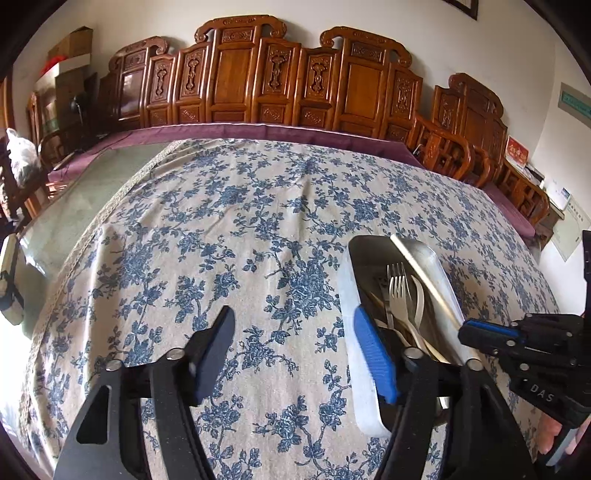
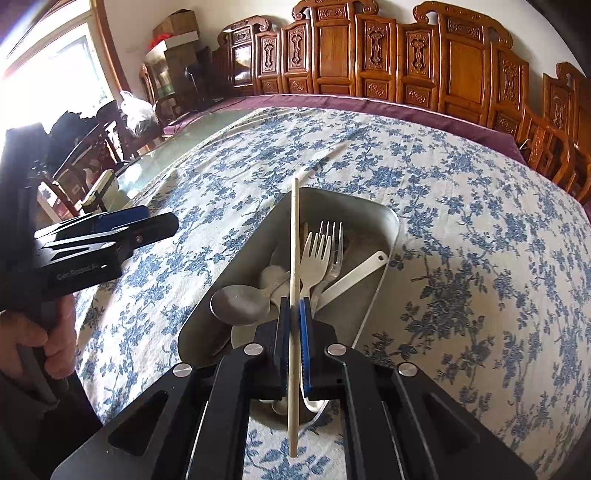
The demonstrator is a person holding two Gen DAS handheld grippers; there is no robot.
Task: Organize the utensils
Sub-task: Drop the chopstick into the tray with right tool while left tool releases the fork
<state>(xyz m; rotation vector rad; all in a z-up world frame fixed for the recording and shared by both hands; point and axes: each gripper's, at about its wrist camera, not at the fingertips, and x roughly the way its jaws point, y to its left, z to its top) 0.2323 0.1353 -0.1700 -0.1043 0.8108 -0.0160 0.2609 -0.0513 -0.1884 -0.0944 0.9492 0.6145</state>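
A metal tray (image 2: 386,221) lies on the floral tablecloth and holds forks (image 2: 321,251), a metal spoon (image 2: 236,304) and a white spoon (image 2: 354,275). My right gripper (image 2: 294,306) is shut on a pale chopstick (image 2: 294,236) and holds it above the tray, pointing away from me. In the left wrist view the tray (image 1: 351,280) sits at the right with forks (image 1: 397,291) inside. My left gripper (image 1: 295,332) is open and empty, its right finger over the tray's near edge. The right gripper (image 1: 480,328) shows at the tray's right side.
The table is covered by a blue floral tablecloth (image 1: 240,221) with a bare glass strip (image 1: 92,192) at the left. Carved wooden chairs (image 1: 258,74) line the far side. Boxes (image 2: 177,33) and a bag stand at the far left.
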